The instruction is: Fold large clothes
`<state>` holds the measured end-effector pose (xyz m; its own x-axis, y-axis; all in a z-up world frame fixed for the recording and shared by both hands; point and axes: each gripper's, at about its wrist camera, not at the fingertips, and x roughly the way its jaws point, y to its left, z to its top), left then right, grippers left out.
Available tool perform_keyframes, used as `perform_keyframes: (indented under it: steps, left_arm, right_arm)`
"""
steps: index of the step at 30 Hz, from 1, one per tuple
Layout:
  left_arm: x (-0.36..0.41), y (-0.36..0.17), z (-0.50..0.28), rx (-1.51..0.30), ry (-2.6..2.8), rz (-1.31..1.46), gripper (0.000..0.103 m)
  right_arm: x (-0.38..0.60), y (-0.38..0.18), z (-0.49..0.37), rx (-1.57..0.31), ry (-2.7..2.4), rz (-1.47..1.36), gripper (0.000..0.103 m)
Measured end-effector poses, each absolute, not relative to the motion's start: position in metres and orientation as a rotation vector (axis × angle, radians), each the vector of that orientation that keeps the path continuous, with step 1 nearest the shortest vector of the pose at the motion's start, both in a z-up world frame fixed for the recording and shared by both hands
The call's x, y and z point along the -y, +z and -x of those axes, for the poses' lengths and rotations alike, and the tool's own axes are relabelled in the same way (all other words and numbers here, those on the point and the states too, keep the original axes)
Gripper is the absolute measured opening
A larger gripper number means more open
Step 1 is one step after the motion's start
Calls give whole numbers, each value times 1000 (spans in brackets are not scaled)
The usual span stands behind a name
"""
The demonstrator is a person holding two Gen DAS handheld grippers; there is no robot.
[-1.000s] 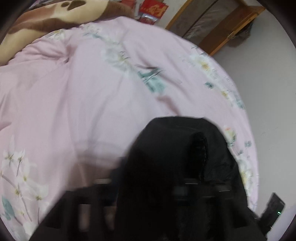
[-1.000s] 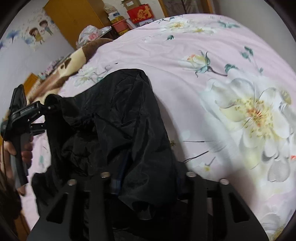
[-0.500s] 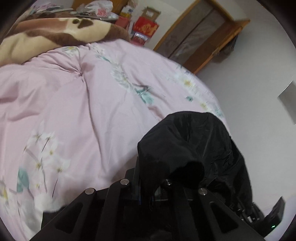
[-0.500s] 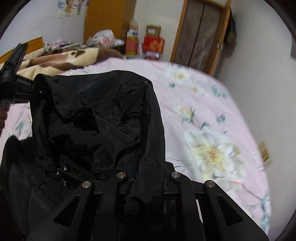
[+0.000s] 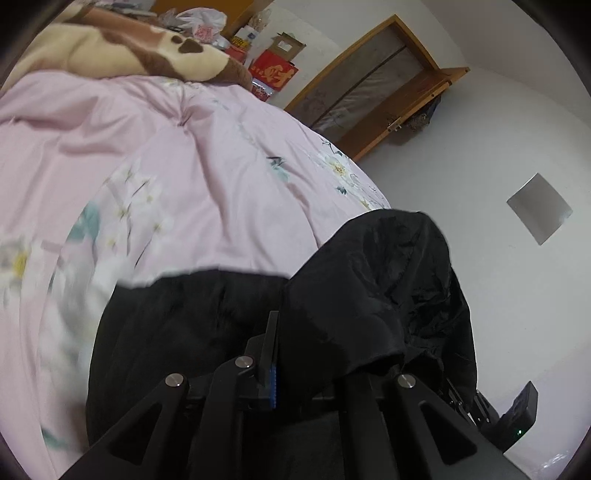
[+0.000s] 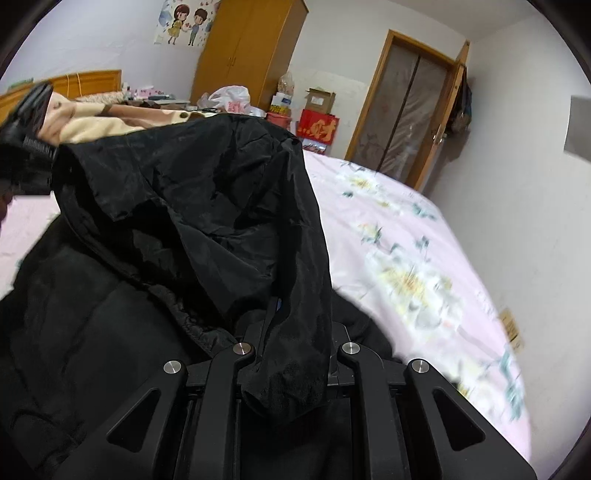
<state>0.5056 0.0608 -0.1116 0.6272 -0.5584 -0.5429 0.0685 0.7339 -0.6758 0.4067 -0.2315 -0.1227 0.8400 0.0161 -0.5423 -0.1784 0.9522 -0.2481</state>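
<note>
A big black jacket (image 6: pixel 207 206) hangs in the air above a bed. Its cloth is thin, smooth and a bit shiny, with lots of small wrinkles. Lower down it looks puffy, and a bumpy gathered seam runs along one edge.

The left gripper (image 5: pixel 291 350) has its jaws squeezed tight on a fold of the jacket (image 5: pixel 369 295). The right gripper (image 6: pixel 291 332) is squeezed tight on another fold, and a floppy flap droops over its black fingers. In the right view the left gripper (image 6: pixel 33 147) shows at the far left edge, holding the other end.

The top edge of the jacket stretches sideways from one gripper to the other. The rest hangs down from that line, so the long way of it points down toward the bed.

The bed has a soft pink cover (image 5: pixel 184 166) with white and yellow flowers. A fuzzy tan and brown blanket (image 5: pixel 129 48) lies bunched at the far end. Past the bed stand a red box (image 6: pixel 317 127), a cardboard box (image 6: pixel 319 99), a white plastic bag (image 6: pixel 231 98), a tall orange wooden wardrobe (image 6: pixel 247 51) and a wooden door (image 6: pixel 410 110). A cartoon poster (image 6: pixel 184 22) hangs on the wall. The hanging jacket hides much of the bed.
</note>
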Motion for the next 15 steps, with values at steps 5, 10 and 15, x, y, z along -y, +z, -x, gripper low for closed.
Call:
perform_keyframes:
  steps: [5, 10, 15]
  left_arm:
    - [-73, -111, -467, -850, -430, 634, 39]
    - [-102, -76, -431, -780, -441, 571, 55]
    - [-91, -22, -456, -755, -434, 428, 66]
  right_arm:
    - [232, -129, -388, -568, 140, 288, 16]
    - [229, -133, -384, -562, 144, 309, 17]
    - [227, -141, -377, -563, 150, 305, 17]
